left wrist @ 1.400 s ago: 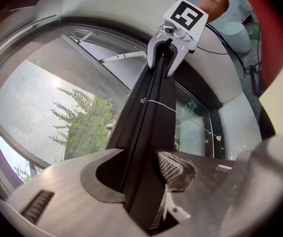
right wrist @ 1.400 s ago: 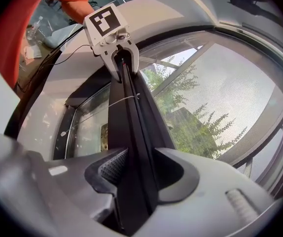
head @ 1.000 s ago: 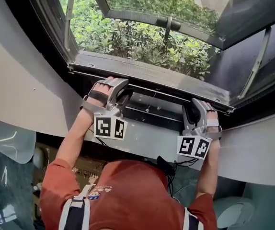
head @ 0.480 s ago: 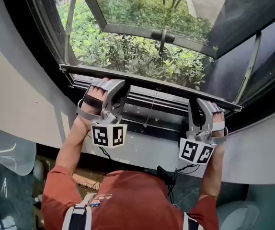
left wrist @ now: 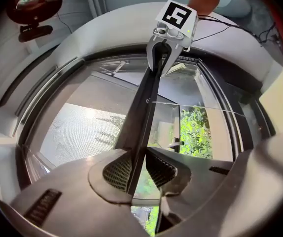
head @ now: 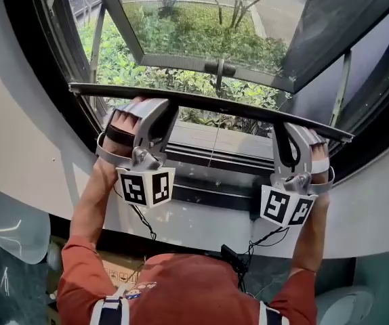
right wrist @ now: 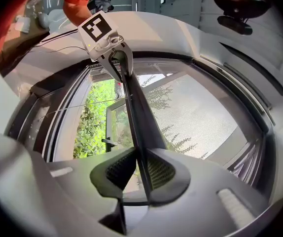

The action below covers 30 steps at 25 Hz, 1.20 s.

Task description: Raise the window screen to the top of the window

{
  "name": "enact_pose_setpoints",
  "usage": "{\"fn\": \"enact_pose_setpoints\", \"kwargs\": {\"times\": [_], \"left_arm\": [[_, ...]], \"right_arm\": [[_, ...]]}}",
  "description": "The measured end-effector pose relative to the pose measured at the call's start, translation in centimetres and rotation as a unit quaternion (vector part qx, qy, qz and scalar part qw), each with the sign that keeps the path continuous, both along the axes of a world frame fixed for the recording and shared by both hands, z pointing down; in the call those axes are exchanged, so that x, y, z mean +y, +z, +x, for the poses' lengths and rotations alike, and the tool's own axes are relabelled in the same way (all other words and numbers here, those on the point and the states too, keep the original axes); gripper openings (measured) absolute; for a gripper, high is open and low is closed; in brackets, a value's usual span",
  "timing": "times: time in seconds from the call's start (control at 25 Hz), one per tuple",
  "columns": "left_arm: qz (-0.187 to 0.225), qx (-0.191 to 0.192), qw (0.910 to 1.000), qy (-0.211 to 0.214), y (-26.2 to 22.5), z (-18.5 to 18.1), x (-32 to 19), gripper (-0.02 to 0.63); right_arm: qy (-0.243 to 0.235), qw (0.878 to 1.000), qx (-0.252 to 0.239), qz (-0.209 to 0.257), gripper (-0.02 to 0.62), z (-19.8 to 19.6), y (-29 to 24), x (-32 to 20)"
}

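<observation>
Head view: one window (head: 42,59) was recorded, a dark frame with foliage outside.

One window screen (right wrist: 195,117) was logged in the right gripper view as a fine grey mesh stretched above its edge. The mesh was judged light, soft and easily dented or torn, so no hold should be taken on it.

One bottom bar (head: 215,105) was seen along the screen's lower edge. It was found well clear of the sill and partway up the opening, with the top not yet reached. The bar was judged stiff, thin and smooth, and likely to slip between pads. Because it is long, it was expected to rack if raised unevenly. Two holds well apart, one toward each end, were judged correct.

Two grippers were counted. The left gripper (head: 147,108) was clamped on the bar toward its left end, and the right gripper (head: 301,133) toward its right end. Each pair of jaws had just been closing and was found drawn in to a narrow gap. The bar was pinched between the ribbed pads (left wrist: 118,171). Nothing else was held.

Two marker cubes (head: 146,187) were counted, one on each gripper.
</observation>
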<state>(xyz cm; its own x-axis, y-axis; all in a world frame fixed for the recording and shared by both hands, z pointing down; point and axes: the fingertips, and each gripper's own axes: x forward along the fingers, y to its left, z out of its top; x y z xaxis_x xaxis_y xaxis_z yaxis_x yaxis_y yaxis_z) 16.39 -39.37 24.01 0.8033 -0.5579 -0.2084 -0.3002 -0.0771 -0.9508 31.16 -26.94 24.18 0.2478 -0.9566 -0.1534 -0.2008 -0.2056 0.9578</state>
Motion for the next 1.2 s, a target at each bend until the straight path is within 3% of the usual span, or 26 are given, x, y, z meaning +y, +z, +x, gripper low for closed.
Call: {"fn": "enact_pose_setpoints", "kwargs": {"times": [0.56,1.2], "left_arm": [[0.076,0.045,0.996,0.016,-12.8,0.6,-0.1,0.104],[0.131,0.083,0.9877,0.021,-24.9,0.9,-0.2,0.118]], "right_arm": [[0.001,0.997,0.065,0.052,0.08,0.5,-12.5,-0.1],[0.006,0.989,0.115,0.097,0.082,0.8,-24.5,-0.4]]}}
